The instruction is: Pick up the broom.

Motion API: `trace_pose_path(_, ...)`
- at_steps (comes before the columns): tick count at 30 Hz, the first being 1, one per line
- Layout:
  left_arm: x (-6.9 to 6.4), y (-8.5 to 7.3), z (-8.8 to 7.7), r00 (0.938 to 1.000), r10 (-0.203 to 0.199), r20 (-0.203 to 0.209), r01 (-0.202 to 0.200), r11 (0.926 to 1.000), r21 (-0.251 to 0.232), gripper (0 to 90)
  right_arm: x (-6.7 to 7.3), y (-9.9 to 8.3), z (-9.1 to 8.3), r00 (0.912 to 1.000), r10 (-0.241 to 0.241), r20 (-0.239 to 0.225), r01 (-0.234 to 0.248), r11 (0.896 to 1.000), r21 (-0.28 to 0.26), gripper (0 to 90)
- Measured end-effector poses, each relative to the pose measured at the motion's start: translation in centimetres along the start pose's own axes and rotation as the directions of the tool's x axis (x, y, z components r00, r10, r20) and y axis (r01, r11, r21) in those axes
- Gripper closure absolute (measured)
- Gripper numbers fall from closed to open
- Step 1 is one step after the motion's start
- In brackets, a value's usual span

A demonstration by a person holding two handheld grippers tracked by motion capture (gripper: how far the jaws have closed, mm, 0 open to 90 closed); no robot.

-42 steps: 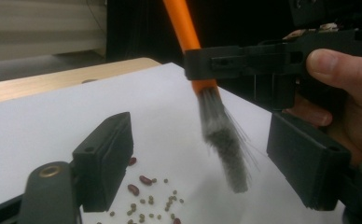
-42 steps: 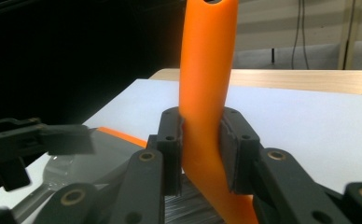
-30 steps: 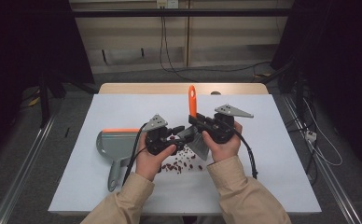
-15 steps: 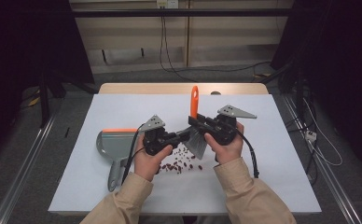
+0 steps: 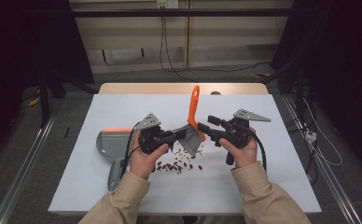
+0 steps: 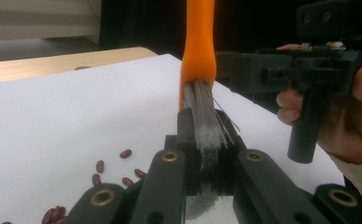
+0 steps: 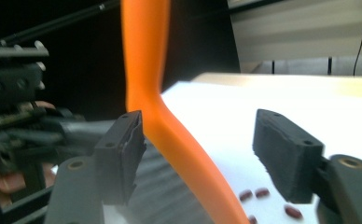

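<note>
High cam looks down; both gripper cams sit close, sharing brush point(image 5: 194, 122).

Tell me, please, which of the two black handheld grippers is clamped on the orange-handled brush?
The left gripper: its jaws pinch the grey bristles of the orange-handled brush. The right gripper has just been opening, its pads apart around the handle.

Brush point(image 7: 144, 70) handle top beyond the right gripper view's edge, bristles blurred behind it.

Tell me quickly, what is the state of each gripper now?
Left gripper: shut on the brush, at its bristles.
Right gripper: open, jaws just been opening, brush handle between them.
</note>
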State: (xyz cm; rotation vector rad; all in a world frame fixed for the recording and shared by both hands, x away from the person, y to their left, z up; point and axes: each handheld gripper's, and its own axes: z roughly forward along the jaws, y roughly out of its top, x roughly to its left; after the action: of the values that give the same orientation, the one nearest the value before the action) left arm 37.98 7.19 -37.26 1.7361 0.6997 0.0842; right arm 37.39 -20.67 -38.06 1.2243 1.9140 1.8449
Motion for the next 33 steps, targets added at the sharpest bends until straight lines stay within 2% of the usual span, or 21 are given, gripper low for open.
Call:
trace_pose_path(5, 0.0, 0.0, 0.0, 1.0000, 0.007, 0.007, -0.007, 0.9999, 0.013, 85.1, -1.2, -0.9, -0.5, 0.9999, 0.006, 0.011, -0.006, 1.000, -0.001, 31.4)
trace_pose_path(6, 0.0, 0.0, 0.0, 0.9999, 0.009, 0.004, -0.009, 0.9999, 0.013, 85.1, -1.3, -1.0, -0.6, 0.9998, 0.000, 0.019, 0.000, 1.000, 0.009, 31.2)
trace_pose_path(8, 0.0, 0.0, 0.0, 0.9999, 0.015, 0.006, -0.015, 0.9997, 0.017, 85.1, -1.5, -1.1, -0.7, 0.9972, -0.033, 0.067, 0.031, 0.999, 0.022, 30.2)
trace_pose_path(9, 0.0, 0.0, 0.0, 0.9998, 0.016, 0.006, -0.017, 0.9997, 0.019, 85.1, -1.6, -1.1, -0.8, 0.9976, -0.027, 0.064, 0.026, 0.999, 0.028, 30.2)
trace_pose_path(10, 0.1, -0.1, 0.0, 0.9998, 0.019, 0.007, -0.019, 0.9996, 0.022, 85.1, -1.7, -1.1, -0.8, 0.9991, -0.007, 0.042, 0.006, 1.000, 0.026, 30.2)
trace_pose_path(11, 0.1, -0.1, 0.0, 0.9998, 0.020, 0.009, -0.020, 0.9996, 0.020, 85.1, -1.9, -1.1, -0.9, 0.9994, -0.009, 0.033, 0.007, 0.999, 0.034, 30.2)
trace_pose_path(12, 0.1, -0.1, 0.0, 0.9997, 0.022, 0.012, -0.022, 0.9995, 0.021, 85.1, -2.0, -1.1, -0.9, 0.9994, -0.025, 0.025, 0.023, 0.999, 0.043, 28.3)
trace_pose_path(13, 0.1, -0.1, 0.0, 0.9996, 0.025, 0.016, -0.025, 0.9994, 0.022, 85.1, -2.2, -1.2, -0.9, 0.9988, -0.040, 0.029, 0.038, 0.998, 0.054, 20.5)
trace_pose_path(14, 0.1, -0.1, 0.0, 0.9995, 0.027, 0.019, -0.028, 0.9994, 0.022, 85.1, -2.2, -1.3, -0.8, 0.9982, -0.021, 0.056, 0.018, 0.998, 0.063, 14.4)
trace_pose_path(15, 0.0, -0.1, 0.0, 0.9994, 0.027, 0.022, -0.028, 0.9994, 0.022, 85.1, -2.2, -1.3, -0.7, 0.9982, -0.009, 0.059, 0.005, 0.997, 0.074, 15.8)
trace_pose_path(17, 0.0, -0.1, 0.0, 0.9993, 0.027, 0.024, -0.028, 0.9994, 0.022, 85.0, -2.4, -1.4, -0.8, 0.9999, 0.008, 0.013, -0.009, 0.997, 0.074, 21.3)
trace_pose_path(20, 0.0, -0.1, 0.0, 0.9992, 0.028, 0.029, -0.029, 0.9993, 0.022, 85.0, -2.4, -1.4, -0.9, 1.0000, 0.008, 0.002, -0.008, 0.998, 0.070, 15.3)
trace_pose_path(23, -0.1, -0.1, 0.0, 0.9986, 0.035, 0.040, -0.037, 0.9990, 0.028, 85.0, -2.5, -1.5, -0.8, 0.9987, 0.013, -0.050, -0.009, 0.998, 0.069, 15.0)
trace_pose_path(25, -0.2, -0.1, 0.1, 0.9984, 0.035, 0.045, -0.037, 0.9989, 0.028, 85.0, -2.6, -1.6, -0.7, 0.9977, 0.010, -0.067, -0.005, 0.997, 0.077, 15.5)
trace_pose_path(29, -0.3, -0.1, 0.2, 0.9974, 0.037, 0.062, -0.039, 0.9988, 0.031, 85.0, -2.8, -1.8, -0.2, 0.9940, 0.032, -0.105, -0.023, 0.996, 0.089, 22.3)
trace_pose_path(33, -0.2, -0.1, 0.3, 0.9966, 0.037, 0.073, -0.039, 0.9988, 0.031, 85.0, -2.8, -2.1, 0.3, 0.9862, 0.023, -0.164, -0.007, 0.995, 0.098, 28.7)
